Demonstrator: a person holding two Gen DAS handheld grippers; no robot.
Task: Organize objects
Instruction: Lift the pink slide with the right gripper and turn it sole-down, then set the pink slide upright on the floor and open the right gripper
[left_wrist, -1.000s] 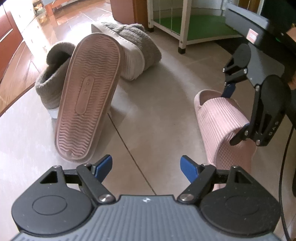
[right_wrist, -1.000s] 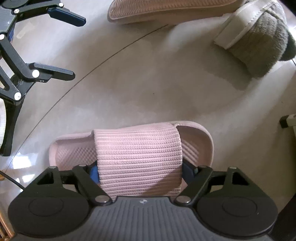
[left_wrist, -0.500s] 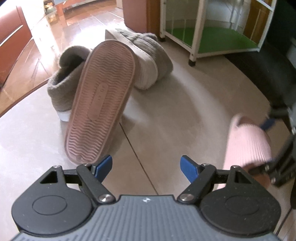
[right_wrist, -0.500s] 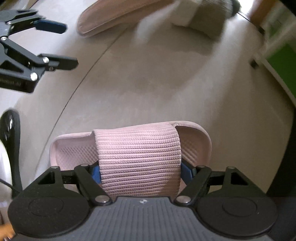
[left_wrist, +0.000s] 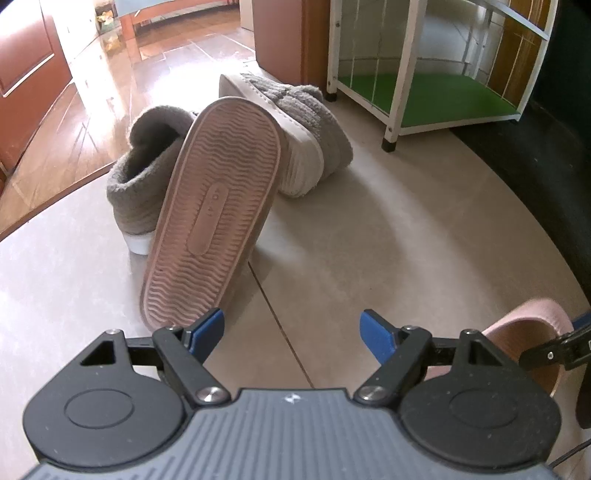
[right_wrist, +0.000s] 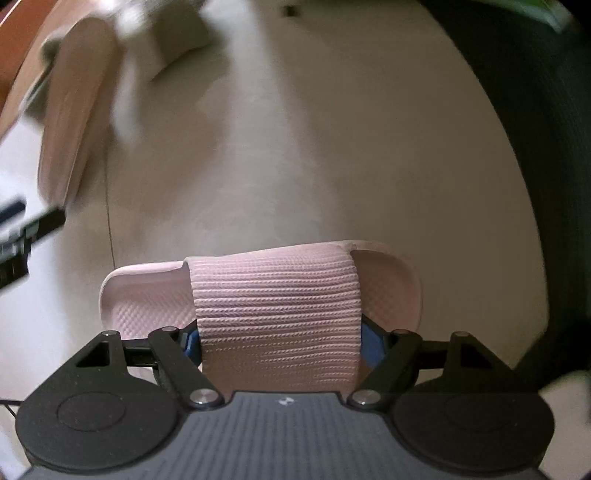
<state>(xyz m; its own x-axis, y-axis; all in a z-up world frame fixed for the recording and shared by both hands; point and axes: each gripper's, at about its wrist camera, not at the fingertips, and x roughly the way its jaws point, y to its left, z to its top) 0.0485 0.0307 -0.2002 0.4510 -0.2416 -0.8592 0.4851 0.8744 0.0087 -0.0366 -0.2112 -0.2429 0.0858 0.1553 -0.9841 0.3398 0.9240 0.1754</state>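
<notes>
My right gripper (right_wrist: 279, 343) is shut on a pink slide slipper (right_wrist: 273, 295), its blue pads pressing both sides of the ribbed strap, and holds it over the pale floor. The same slipper (left_wrist: 524, 336) shows at the lower right edge of the left wrist view. A second pink slipper (left_wrist: 214, 218) leans sole-up against a grey fuzzy slipper (left_wrist: 147, 177); another grey fuzzy slipper (left_wrist: 306, 125) lies on its side behind. My left gripper (left_wrist: 291, 330) hovers open just short of the leaning pink sole, nothing between its fingers.
A white-framed shelf with a green floor panel (left_wrist: 436, 96) stands at the back right. A dark mat (left_wrist: 546, 177) runs along the right. Wooden flooring (left_wrist: 92, 110) and a brown cabinet (left_wrist: 26, 74) lie at the back left. Pale tile floor (left_wrist: 388, 229) spreads between.
My right gripper has rolled and carried the pink slipper toward the lower right of the left wrist view. The left gripper has barely shifted, staying open.
</notes>
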